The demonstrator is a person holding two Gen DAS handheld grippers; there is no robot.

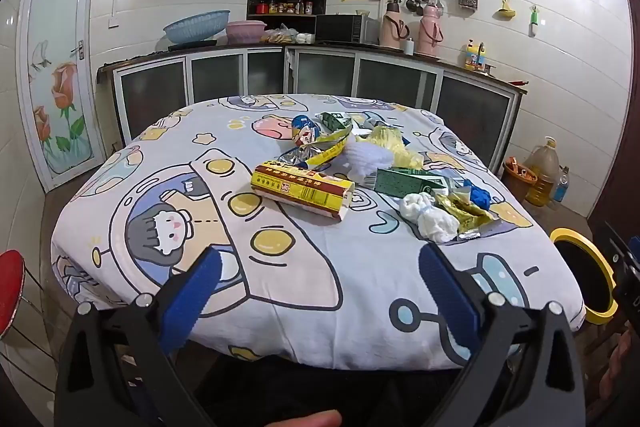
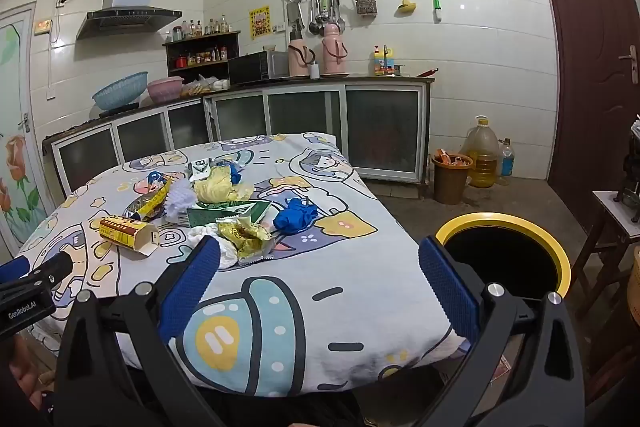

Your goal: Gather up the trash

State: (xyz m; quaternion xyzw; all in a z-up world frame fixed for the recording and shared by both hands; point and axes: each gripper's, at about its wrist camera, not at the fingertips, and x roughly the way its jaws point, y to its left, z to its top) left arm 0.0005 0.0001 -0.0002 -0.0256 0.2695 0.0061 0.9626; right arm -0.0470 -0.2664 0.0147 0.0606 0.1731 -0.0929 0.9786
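Observation:
Trash lies heaped on a table under a cartoon-print cloth (image 1: 304,291). Nearest is a yellow and brown carton (image 1: 303,192) (image 2: 127,231) on its side. Behind it are a green box (image 1: 404,183) (image 2: 228,213), a white crumpled wad (image 1: 430,217), a gold wrapper (image 1: 466,213) (image 2: 246,237), a blue crumpled glove (image 1: 480,197) (image 2: 296,219) and yellow plastic (image 2: 222,189). A black bin with a yellow rim (image 1: 586,277) (image 2: 506,259) stands right of the table. My left gripper (image 1: 320,291) is open over the near table edge, holding nothing. My right gripper (image 2: 320,291) is open too, between the pile and the bin.
A kitchen counter (image 1: 312,47) with cabinets runs along the far wall, bearing basins, a microwave and flasks. On the floor at right stand a brown bucket (image 2: 451,179) and an oil jug (image 2: 482,153). A red stool (image 1: 10,291) sits at left, a brown door (image 2: 592,67) at right.

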